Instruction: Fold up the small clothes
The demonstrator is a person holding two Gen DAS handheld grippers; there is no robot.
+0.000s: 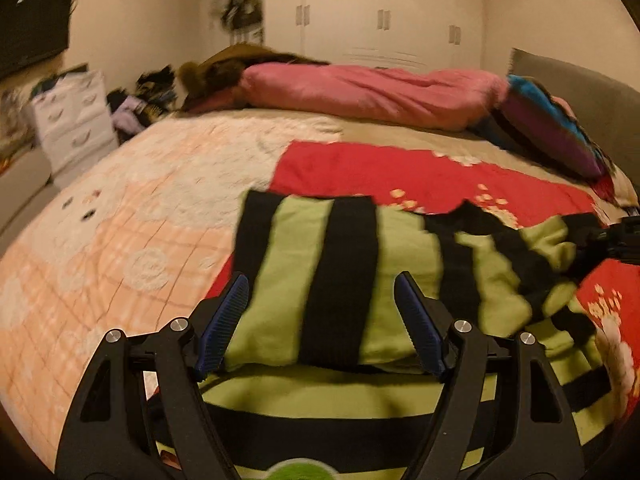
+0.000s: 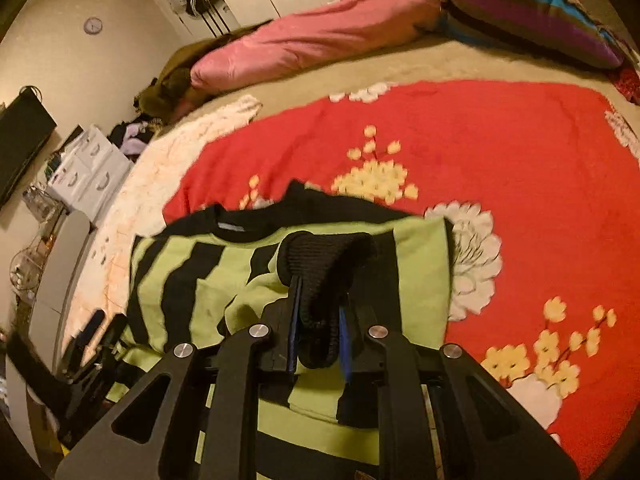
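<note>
Bedroom walls and white wardrobe doors (image 1: pixel 384 20) fill the top of the left wrist view, above a bed (image 1: pixel 120 220) spread with a red floral blanket (image 2: pixel 500 152) and a rolled pink duvet (image 1: pixel 368 92) at its far edge. At lower centre of both views a green-and-black striped sweater (image 1: pixel 304 280) lies partly folded on that blanket. The left gripper (image 1: pixel 320 320) hangs over it with jaws wide apart and nothing pinched, while the right gripper (image 2: pixel 320 320) has its jaws nearly closed on the sweater's black ribbed cuff (image 2: pixel 324 264).
</note>
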